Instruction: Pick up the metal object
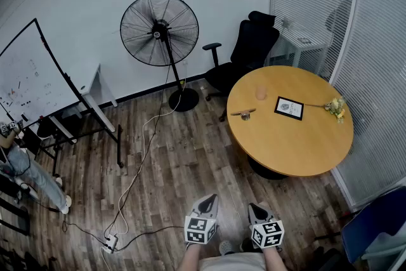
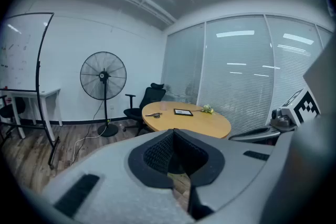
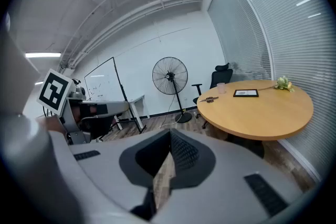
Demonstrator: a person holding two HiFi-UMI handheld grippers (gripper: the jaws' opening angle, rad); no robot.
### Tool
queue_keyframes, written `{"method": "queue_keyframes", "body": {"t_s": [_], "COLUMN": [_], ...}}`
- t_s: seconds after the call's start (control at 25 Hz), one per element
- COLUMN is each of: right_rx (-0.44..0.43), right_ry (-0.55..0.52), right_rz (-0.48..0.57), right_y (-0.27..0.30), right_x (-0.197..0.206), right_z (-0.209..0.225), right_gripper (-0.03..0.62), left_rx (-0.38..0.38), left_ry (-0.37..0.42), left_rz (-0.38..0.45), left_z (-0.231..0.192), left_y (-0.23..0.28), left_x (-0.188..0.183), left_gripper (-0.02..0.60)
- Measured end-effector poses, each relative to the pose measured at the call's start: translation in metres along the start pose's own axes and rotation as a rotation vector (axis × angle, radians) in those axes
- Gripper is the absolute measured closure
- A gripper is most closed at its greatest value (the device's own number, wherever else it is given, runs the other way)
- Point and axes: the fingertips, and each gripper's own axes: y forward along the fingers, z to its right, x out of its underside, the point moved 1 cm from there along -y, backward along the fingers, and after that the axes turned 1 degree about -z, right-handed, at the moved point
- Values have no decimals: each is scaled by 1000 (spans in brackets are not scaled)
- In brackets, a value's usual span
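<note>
Left tool (image 1: 208, 200) and right tool (image 1: 255, 207) closed, empty, hanging well apart from the metal object (image 1: 243, 114) on the desk (image 1: 298, 143), likely stiff, slick, calling for a mid-body pinch.

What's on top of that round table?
On the table: a metal object, a clear cup, a black-framed card and a flower sprig. Nothing covers them; the cup's contents are too small to tell.

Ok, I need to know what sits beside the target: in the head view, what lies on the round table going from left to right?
On the round table: metal object → translucent cup → black-framed card → small bunch of flowers.
</note>
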Motion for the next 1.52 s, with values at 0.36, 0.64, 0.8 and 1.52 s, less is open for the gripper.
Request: {"method": "queue_keyframes", "body": {"t_s": [0.36, 0.64, 0.8, 1.52], "right_rx": [5, -8, -13, -34], "right_ry": [62, 58, 54, 89], "right_rz": [40, 35, 17, -54], "right_y": [-3, 5, 10, 92], "right_x": [-2, -3, -2, -13], "right_z": [14, 5, 7, 39], "right_gripper": [595, 583, 554, 505], "left_rx": [-26, -76, -100, -140], "left_ry": [8, -20, -40, -101], "left_rz": [16, 13, 2, -54], "left_z": [2, -23, -30, -85], "left_y": [4, -3, -1, 51], "left_x": [2, 1, 6, 12], "left_gripper": [571, 568, 521, 434]}}
